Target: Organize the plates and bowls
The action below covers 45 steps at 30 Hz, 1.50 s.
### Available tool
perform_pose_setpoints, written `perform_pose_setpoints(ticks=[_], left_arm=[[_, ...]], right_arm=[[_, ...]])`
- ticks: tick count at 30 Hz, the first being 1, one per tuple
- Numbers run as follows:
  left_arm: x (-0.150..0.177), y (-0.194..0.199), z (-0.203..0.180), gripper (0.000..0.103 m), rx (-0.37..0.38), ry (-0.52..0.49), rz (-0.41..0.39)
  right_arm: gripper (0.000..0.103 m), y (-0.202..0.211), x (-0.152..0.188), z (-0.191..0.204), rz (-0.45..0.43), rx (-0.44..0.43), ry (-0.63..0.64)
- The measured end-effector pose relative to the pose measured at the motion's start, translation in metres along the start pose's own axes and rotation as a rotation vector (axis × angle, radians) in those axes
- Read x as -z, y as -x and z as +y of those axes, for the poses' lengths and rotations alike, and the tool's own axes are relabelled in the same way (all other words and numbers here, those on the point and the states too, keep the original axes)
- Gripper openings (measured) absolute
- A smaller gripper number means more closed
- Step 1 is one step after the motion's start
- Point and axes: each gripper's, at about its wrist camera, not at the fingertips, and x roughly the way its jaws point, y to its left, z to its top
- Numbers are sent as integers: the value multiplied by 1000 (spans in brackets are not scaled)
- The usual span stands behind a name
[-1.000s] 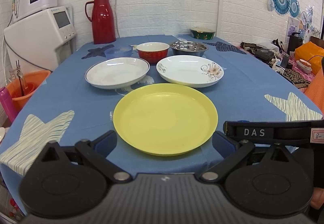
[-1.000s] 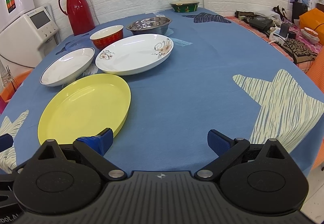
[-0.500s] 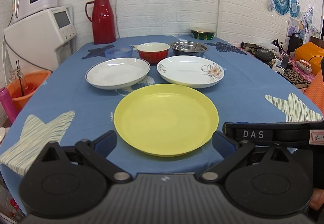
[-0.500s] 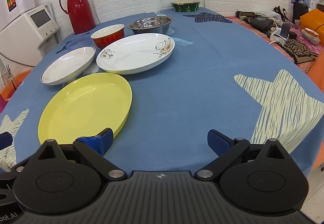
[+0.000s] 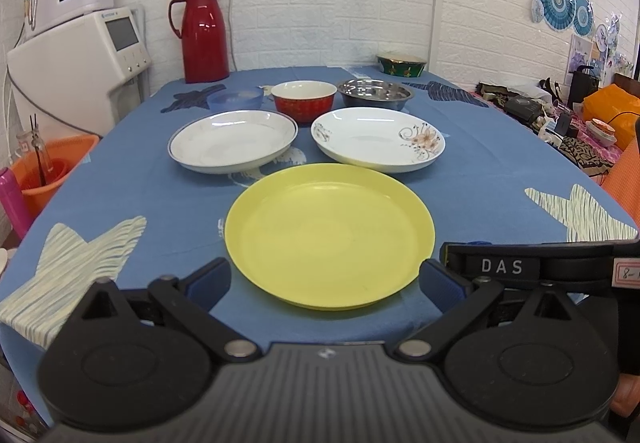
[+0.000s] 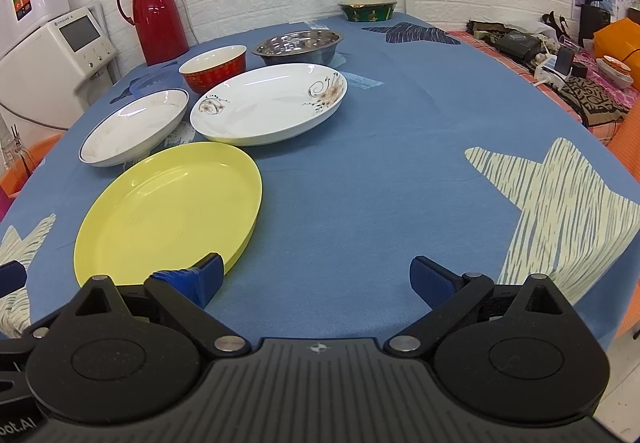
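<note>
A yellow plate (image 5: 328, 231) (image 6: 168, 211) lies nearest on the blue tablecloth. Behind it sit a blue-rimmed white plate (image 5: 232, 141) (image 6: 134, 127) and a white flowered plate (image 5: 378, 139) (image 6: 268, 103). Farther back stand a red bowl (image 5: 304, 99) (image 6: 213, 67), a steel bowl (image 5: 374, 93) (image 6: 298, 45) and a small blue bowl (image 5: 235, 99). My left gripper (image 5: 325, 283) is open, its fingers straddling the yellow plate's near edge. My right gripper (image 6: 316, 279) is open over bare cloth, right of that plate.
A red thermos (image 5: 204, 33) and a green patterned bowl (image 5: 401, 63) stand at the table's far end. A white appliance (image 5: 76, 71) and an orange bucket (image 5: 52, 167) are left of the table. Clutter (image 6: 560, 59) lies on the right.
Both grippers have crept slightly forward and the view has shifted a little; no dish has moved.
</note>
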Motion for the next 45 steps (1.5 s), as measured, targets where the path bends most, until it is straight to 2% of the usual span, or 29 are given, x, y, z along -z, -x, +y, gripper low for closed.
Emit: perform_pose_setpoints(ticks=[9,17,21,25,28,30,37,41,45], left_arm=[[2,-11,7,100,-3,13,20],[-1,-14,14,100,-17,2,34],[-5,-18,37,99,-22,-2,62],[-19,-34,78,99,-28,89,101],[-26,-44,95,99,-49,110,97],[-29,-56,101,99,-45,132,125],[-35,-95,97,99,-15,158,200],[-36,-113,92,99,4,150,229],[-36,-121,86,97,-48,86,223]], right_arm=[[88,-8,0,4,18,-5,12],[87,0,-10,1,-16,-15,-12],[87,0,-15,1,-35,-64,-5],[87,-9,-24,6,-54,-114,16],[87,-23,-31,12,-30,-148,30],[87,-37,-33,17,6,-159,41],[87,-60,-36,29,71,-193,84],[87,-62,-34,38,57,-207,123],[88,-63,-22,50,13,-166,261]])
